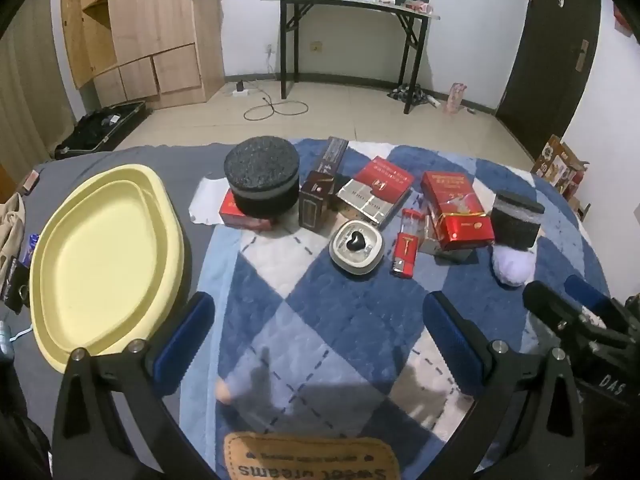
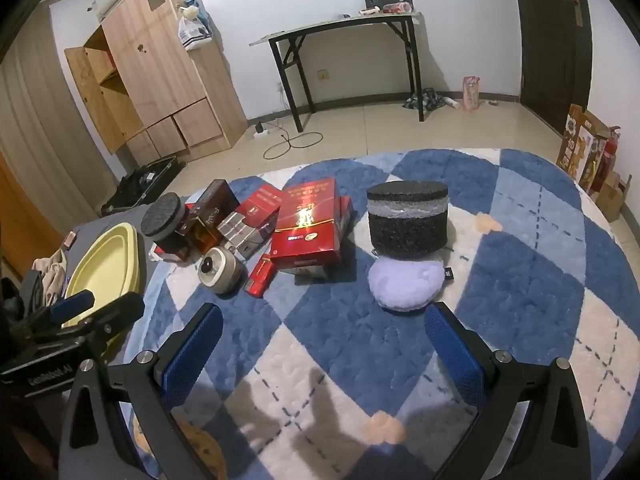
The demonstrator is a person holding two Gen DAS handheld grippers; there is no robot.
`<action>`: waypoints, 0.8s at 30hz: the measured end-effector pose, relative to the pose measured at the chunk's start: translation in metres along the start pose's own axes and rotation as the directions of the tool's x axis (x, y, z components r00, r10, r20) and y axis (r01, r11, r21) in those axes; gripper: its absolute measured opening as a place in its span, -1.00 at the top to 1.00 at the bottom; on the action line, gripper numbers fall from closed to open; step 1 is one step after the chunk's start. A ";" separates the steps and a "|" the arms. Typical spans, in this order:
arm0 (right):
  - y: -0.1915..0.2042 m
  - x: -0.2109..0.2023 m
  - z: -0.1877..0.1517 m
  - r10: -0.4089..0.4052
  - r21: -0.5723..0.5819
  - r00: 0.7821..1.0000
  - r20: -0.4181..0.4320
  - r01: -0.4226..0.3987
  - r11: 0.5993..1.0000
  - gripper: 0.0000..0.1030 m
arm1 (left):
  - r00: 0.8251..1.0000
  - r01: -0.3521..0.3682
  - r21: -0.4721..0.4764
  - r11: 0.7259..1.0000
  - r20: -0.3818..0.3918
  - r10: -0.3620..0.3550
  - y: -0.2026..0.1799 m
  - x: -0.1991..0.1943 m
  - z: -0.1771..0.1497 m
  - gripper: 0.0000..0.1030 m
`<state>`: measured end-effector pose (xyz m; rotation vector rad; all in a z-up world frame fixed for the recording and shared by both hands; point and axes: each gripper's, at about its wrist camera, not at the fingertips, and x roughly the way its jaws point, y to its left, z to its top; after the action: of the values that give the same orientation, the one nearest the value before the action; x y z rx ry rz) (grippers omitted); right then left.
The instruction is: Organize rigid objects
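Observation:
On a blue and white checked blanket (image 1: 320, 312) lie several boxes and tins. A yellow oval tray (image 1: 104, 256) sits at the left, bare inside. Beyond it stand a round black foam block (image 1: 262, 180), a dark brown box (image 1: 320, 188), a red and silver box (image 1: 376, 192), a large red box (image 1: 456, 208), a small red lighter box (image 1: 406, 248) and a round cream tin with a black heart (image 1: 356, 248). A second black foam block (image 2: 406, 216) rests above a lilac plush pad (image 2: 406, 284). My left gripper (image 1: 320, 344) hovers open over bare blanket. My right gripper (image 2: 324, 352) is open too, short of the plush pad.
Past the blanket's edge is tiled floor with a cable (image 1: 276, 110), a black-legged table (image 1: 352, 4), a wooden wardrobe (image 1: 152, 28) and a dark door (image 1: 556, 48). Clothes and small items (image 1: 12, 232) lie left of the tray. Cardboard boxes (image 2: 588, 152) stand at the right.

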<state>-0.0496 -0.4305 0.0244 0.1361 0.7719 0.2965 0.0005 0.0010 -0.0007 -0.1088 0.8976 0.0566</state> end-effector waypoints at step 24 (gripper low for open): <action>-0.003 0.001 0.001 0.016 0.010 1.000 0.007 -0.016 1.000 -0.99 | 1.000 -0.015 0.031 0.999 0.009 0.015 -0.004 0.007 -0.009 -1.00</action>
<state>-0.0476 -0.4328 0.0234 0.1532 0.7654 0.3072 -0.0016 -0.0044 -0.0112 -0.0731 0.8902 0.0570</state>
